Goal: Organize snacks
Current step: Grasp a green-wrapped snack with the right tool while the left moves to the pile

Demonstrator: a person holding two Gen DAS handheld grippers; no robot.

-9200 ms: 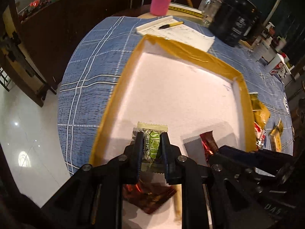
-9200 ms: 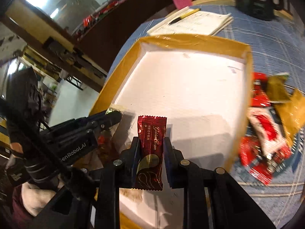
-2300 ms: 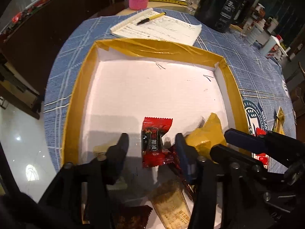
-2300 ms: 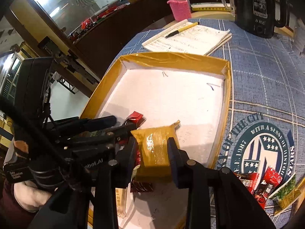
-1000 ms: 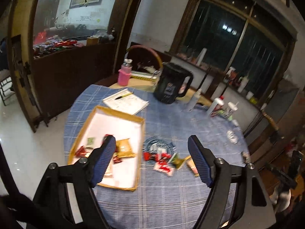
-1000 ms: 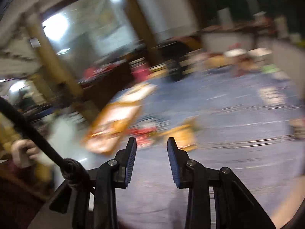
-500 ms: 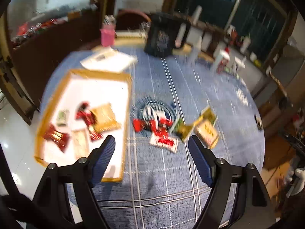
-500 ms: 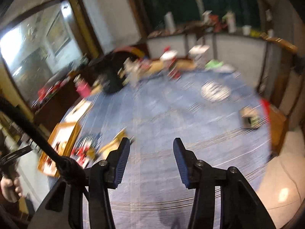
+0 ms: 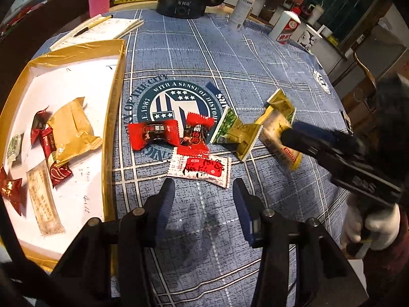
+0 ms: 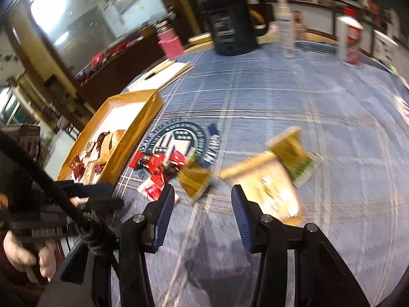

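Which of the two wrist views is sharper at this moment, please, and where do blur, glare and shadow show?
Left wrist view: sharp, with the white and red packet readable; glare on the tray rim's glossy tape; the left tool casts a dark shadow on the tablecloth. Right wrist view: motion-blurred throughout, the yellow packet smeared, a window blown out at upper left. Both bend straight lines.

Left gripper (image 9: 202, 192), jaws closing on nothing, hangs above a white-red packet (image 9: 200, 168) on the tabletop (image 9: 255, 58); tray (image 9: 113, 117) holds snacks.

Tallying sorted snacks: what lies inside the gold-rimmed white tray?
Inside the gold-rimmed white tray: a gold pouch overlapping dark red wrappers, a pale long packet, a small green-white packet. Anything beneath the pouch is hidden.
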